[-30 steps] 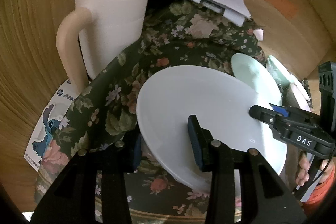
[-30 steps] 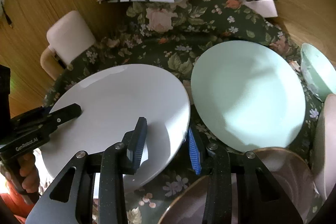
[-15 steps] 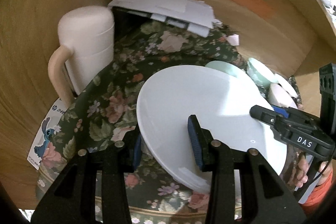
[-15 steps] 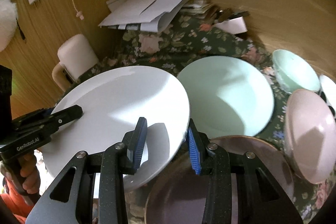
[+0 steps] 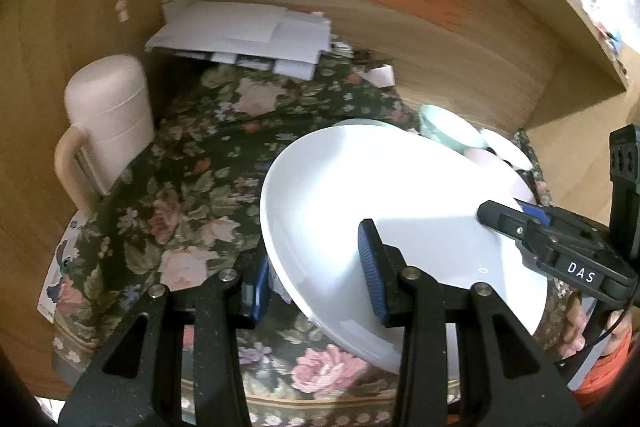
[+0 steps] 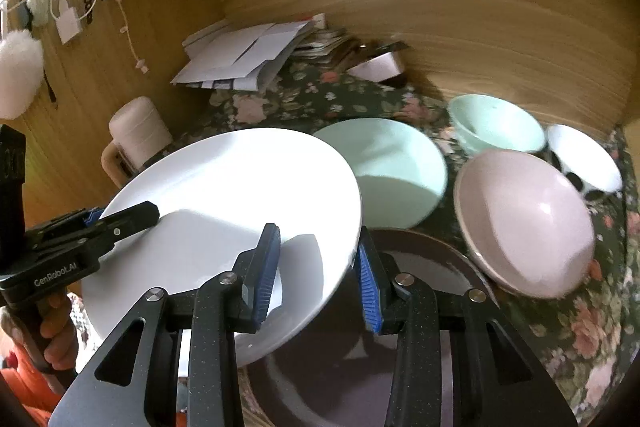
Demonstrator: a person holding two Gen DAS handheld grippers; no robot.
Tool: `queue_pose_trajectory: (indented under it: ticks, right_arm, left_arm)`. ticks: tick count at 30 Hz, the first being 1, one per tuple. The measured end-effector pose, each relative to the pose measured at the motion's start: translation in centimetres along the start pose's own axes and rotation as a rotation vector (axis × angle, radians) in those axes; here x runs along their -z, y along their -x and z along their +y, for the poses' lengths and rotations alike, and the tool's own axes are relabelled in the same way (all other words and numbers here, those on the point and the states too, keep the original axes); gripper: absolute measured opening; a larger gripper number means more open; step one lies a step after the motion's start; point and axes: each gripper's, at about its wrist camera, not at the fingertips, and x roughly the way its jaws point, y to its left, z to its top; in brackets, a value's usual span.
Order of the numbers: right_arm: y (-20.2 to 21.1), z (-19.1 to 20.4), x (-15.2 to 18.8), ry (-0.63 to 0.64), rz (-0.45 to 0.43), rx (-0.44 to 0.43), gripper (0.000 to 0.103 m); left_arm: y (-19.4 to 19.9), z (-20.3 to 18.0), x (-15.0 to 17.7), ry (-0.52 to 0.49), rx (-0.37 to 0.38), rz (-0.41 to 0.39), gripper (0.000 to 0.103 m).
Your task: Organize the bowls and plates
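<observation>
Jaws of both grippers clamp opposite rims of glossy round white plate (image 5: 384, 211)

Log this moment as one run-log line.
left gripper: shut on white plate | right gripper: shut on white plate | plate: lifted, tilted, above brown plate

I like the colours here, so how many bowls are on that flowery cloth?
3 bowls: a mint bowl by the back wall, a white bowl with dark spots to its right, and a pink bowl in front of them. The lifted white plate may hide more.
</observation>
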Motion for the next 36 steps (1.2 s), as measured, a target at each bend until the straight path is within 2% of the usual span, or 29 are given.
queue_pose_trajectory:
  ticks: [9, 17, 24, 36]
  right_arm:
    - [2.9, -2.2, 1.4, -0.044, -0.036, 0.046, 0.034]
    - [3.9, -3.9, 3.0, -0.084, -0.03, 0.071, 0.034]
    - [3.9, -5.3, 4.5, -0.122, -0.004, 0.083, 0.034]
    - [2.5, -6.5, 6.3, -0.167, 0.044, 0.092, 0.034]
  left_arm:
    - [0.1, -3.4, 0.2, -0.059, 0.049, -0.001, 0.04]
    - [-0.7, -5.9, 0.9, -0.092, 0.08, 0.027, 0.04]
    - [-1.9, -7.2, 2.0, -0.098, 0.104, 0.075, 0.04]
    - [-4.0, -7.8, 3.5, -0.1, 0.099, 0.137, 0.04]
